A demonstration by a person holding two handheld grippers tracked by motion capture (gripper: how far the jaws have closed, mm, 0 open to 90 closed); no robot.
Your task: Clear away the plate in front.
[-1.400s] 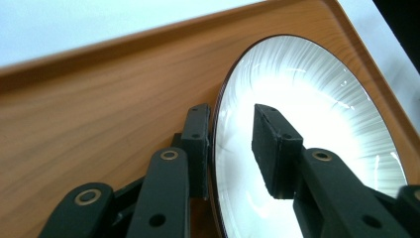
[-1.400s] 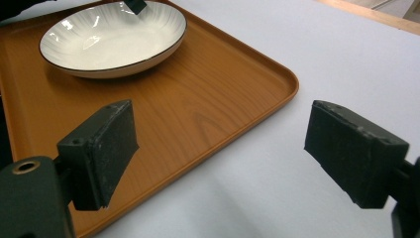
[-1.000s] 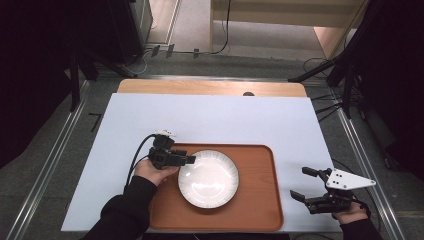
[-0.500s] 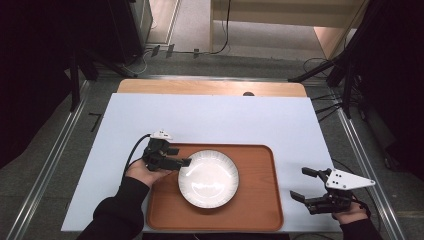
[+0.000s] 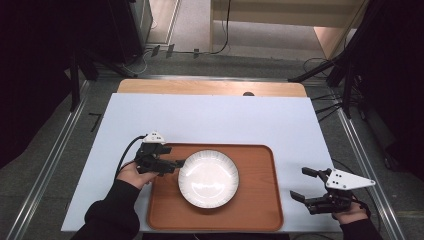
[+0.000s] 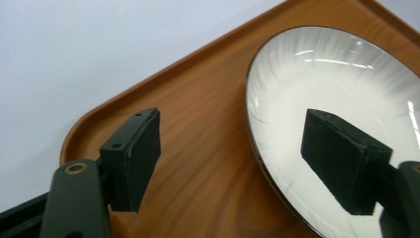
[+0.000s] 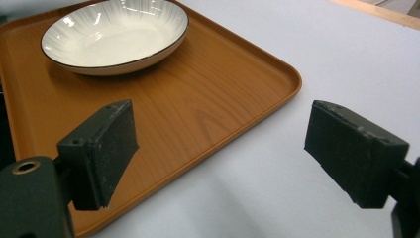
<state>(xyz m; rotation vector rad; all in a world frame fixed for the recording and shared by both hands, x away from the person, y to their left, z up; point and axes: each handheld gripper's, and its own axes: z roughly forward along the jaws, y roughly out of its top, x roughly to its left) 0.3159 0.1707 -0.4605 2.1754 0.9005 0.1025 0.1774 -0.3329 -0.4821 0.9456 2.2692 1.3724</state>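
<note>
plate (image 5: 208, 178) lies flat, seemingly round, on tray (image 5: 260, 210); left hand-held gripper (image 5: 176, 165) just opening wide, nothing between.

Light falls from overhead onto my worktop (image 5: 210, 120), bright and even, while the floor at nine and three o'clock sinks into near black. The plate (image 5: 208, 178) throws white streaks of glare near twelve o'clock of its rim in my left gripper view. Shadows under the tray (image 7: 208, 119) are soft and short. My own jaws sit close and slightly out of focus. The high view is a little grainy, with lines bowing at its edges.
</note>
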